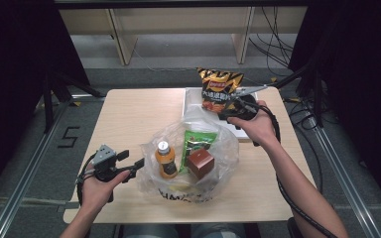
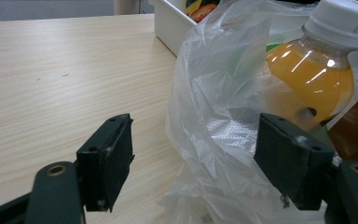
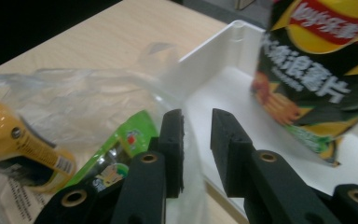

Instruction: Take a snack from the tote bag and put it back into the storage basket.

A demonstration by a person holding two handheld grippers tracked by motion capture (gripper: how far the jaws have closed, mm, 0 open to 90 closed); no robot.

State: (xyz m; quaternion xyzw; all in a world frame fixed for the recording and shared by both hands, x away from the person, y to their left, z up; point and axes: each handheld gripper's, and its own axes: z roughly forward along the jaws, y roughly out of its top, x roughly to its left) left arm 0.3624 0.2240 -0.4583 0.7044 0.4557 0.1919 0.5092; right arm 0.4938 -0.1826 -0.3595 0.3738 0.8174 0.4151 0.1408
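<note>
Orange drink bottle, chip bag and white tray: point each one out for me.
orange drink bottle (image 1: 166, 161), high view, on its label.
chip bag (image 1: 219, 89), high view, middle of its front.
white tray (image 3: 223, 46), right gripper view, on its near wall.

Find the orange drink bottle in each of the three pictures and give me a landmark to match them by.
High view: the orange drink bottle stands upright in the clear plastic bag, left of the green packet.
Left gripper view: upper right, behind the bag's film, beyond the right-hand jaw.
Right gripper view: far left edge, left of the green packet.
Shared landmark: the white tray behind the bag.
</note>
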